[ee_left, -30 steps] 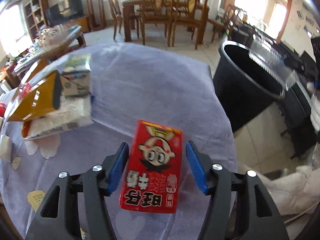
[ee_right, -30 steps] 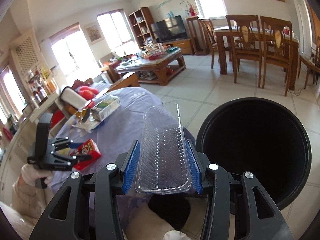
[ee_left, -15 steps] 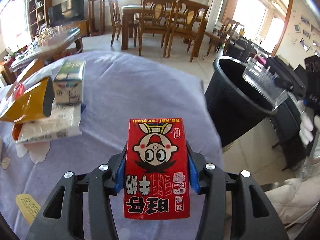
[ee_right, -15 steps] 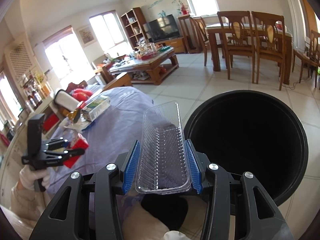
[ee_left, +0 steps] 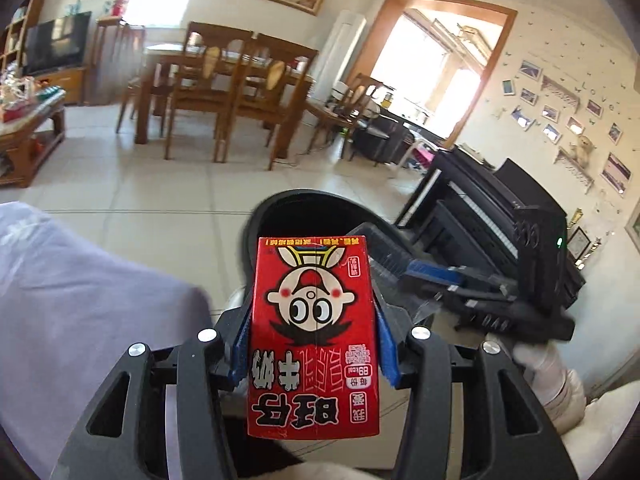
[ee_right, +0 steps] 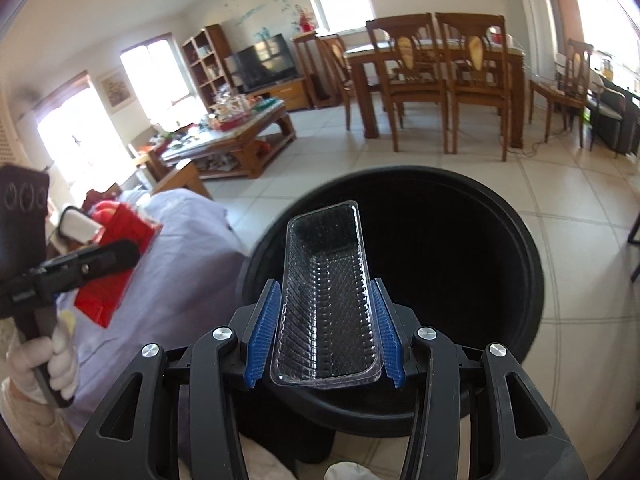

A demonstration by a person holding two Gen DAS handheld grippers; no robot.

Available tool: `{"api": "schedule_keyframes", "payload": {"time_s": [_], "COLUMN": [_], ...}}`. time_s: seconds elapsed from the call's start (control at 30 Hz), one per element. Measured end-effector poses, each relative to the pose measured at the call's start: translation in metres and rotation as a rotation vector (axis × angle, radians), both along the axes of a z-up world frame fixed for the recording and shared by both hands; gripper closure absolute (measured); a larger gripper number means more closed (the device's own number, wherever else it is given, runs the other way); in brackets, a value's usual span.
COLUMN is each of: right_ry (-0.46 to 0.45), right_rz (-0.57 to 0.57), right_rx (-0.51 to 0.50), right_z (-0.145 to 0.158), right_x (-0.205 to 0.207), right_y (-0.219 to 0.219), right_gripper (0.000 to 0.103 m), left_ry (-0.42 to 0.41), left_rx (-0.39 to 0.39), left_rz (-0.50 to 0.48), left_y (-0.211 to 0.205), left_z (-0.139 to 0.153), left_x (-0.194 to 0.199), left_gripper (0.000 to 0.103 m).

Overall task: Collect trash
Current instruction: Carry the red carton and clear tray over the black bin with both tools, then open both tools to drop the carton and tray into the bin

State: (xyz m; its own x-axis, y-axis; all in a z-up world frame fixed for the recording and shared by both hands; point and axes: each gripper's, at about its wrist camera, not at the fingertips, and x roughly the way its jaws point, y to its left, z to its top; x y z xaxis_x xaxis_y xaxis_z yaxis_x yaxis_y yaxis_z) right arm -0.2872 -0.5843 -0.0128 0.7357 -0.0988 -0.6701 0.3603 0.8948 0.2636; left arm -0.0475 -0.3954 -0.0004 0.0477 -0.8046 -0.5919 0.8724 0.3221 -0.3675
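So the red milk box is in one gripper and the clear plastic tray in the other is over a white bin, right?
Not quite: the bin is black, as the right wrist view shows. The red milk box is in the left gripper, and the clear plastic tray in the right gripper is over it.

surface: table, lilac cloth (ee_right: 192, 256) | floor: beige tiles (ee_right: 580, 240), black bin (ee_right: 532, 280) standing

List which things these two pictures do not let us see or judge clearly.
- Inside of the black bin: dark in the right wrist view; contents unknown.
- Bin in the left wrist view: mostly hidden behind the red carton.
- Red carton in the right wrist view: blurred, partly covered by the left gripper.
- Clear tray in the left wrist view: blurred.
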Motion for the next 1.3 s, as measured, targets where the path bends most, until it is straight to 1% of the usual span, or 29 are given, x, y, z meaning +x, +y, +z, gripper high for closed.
{"api": "schedule_keyframes", "payload": {"time_s": [0.07, 0.23, 0.43, 0.57, 0.63, 0.77, 0.8, 0.83, 0.87, 0.9, 0.93, 1.1, 1.2, 1.3], "right_ry": [0.017, 0.050, 0.069, 0.075, 0.077, 0.081, 0.081, 0.081, 0.080, 0.078, 0.075, 0.062, 0.052, 0.045], "right_rz": [-0.015, -0.041, -0.052, -0.055, -0.054, -0.047, -0.046, -0.047, -0.047, -0.047, -0.049, -0.056, -0.056, -0.050], "right_rx": [0.007, 0.007, 0.010, 0.018, 0.022, 0.021, 0.019, 0.015, 0.010, 0.006, 0.004, -0.010, -0.019, -0.031], "right_z": [-0.010, -0.029, -0.042, -0.048, -0.049, -0.049, -0.048, -0.047, -0.046, -0.045, -0.045, -0.037, -0.032, -0.027], "right_x": [-0.004, -0.013, -0.019, -0.025, -0.025, -0.026, -0.025, -0.024, -0.023, -0.023, -0.024, -0.029, -0.031, -0.032], "right_y": [-0.009, -0.023, -0.032, -0.037, -0.038, -0.037, -0.038, -0.039, -0.040, -0.039, -0.038, -0.031, -0.027, -0.021], "right_gripper": [0.057, 0.057, 0.057, 0.056, 0.055, 0.052, 0.052, 0.051, 0.046, 0.042, 0.038, 0.037, 0.037, 0.035], "left_ry": [0.032, 0.053, 0.039, 0.029, 0.000, -0.030, -0.040, -0.051, -0.063, -0.072, -0.080, -0.121, -0.140, -0.174], "left_rx": [0.007, 0.062, 0.123, 0.162, 0.175, 0.199, 0.203, 0.206, 0.205, 0.201, 0.193, 0.168, 0.143, 0.121], "left_rz": [-0.037, -0.065, -0.070, -0.058, -0.048, -0.038, -0.035, -0.033, -0.030, -0.027, -0.026, -0.018, 0.001, 0.020], "left_y": [-0.029, -0.082, -0.105, -0.108, -0.105, -0.106, -0.106, -0.106, -0.105, -0.103, -0.102, -0.090, -0.076, -0.059], "left_z": [-0.008, -0.031, -0.044, -0.054, -0.061, -0.065, -0.065, -0.065, -0.066, -0.067, -0.066, -0.057, -0.048, -0.035], "left_x": [-0.004, -0.016, -0.030, -0.032, -0.031, -0.035, -0.036, -0.037, -0.039, -0.039, -0.040, -0.047, -0.051, -0.056], "left_gripper": [0.054, 0.054, 0.053, 0.053, 0.053, 0.052, 0.051, 0.045, 0.040, 0.034, 0.034, 0.033, 0.019, 0.018]}}
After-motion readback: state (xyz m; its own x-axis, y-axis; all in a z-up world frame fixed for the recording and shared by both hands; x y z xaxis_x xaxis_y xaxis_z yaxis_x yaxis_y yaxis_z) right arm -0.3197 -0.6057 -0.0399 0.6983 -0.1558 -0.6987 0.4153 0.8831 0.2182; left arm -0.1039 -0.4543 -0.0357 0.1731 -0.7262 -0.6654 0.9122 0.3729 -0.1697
